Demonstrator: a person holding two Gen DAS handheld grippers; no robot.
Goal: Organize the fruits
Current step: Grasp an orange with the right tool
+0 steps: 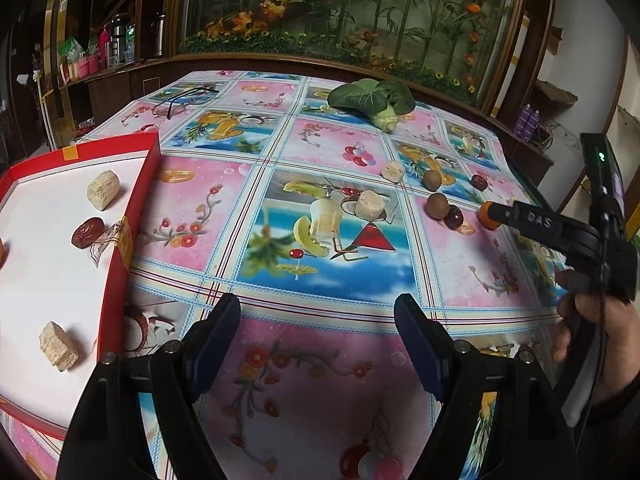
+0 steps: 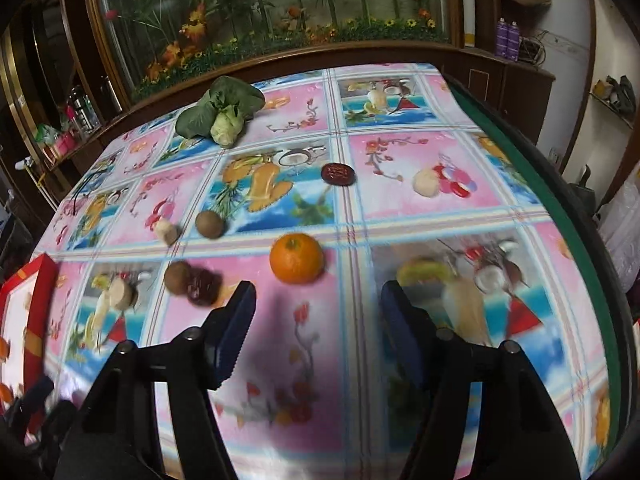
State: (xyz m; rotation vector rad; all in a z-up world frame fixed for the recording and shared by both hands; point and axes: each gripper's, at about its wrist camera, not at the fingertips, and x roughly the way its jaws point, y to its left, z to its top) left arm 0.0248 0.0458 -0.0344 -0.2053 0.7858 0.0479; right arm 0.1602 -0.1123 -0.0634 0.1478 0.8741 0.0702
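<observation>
Ahead of the wide-open right tool (image 2: 318, 312), an orange (image 2: 296, 258).

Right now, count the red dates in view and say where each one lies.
3. One red date lies in the red tray. One sits alone far back on the tablecloth. One touches a brown round fruit left of the orange. Others may be hidden.

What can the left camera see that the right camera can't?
Only the left wrist view shows inside the red box: two pale biscuit chunks and a red date. It also shows the right tongs from the side.

Only the right wrist view shows the whole orange and a pale round piece far right.

Both show the bok choy and both tongs open.
</observation>
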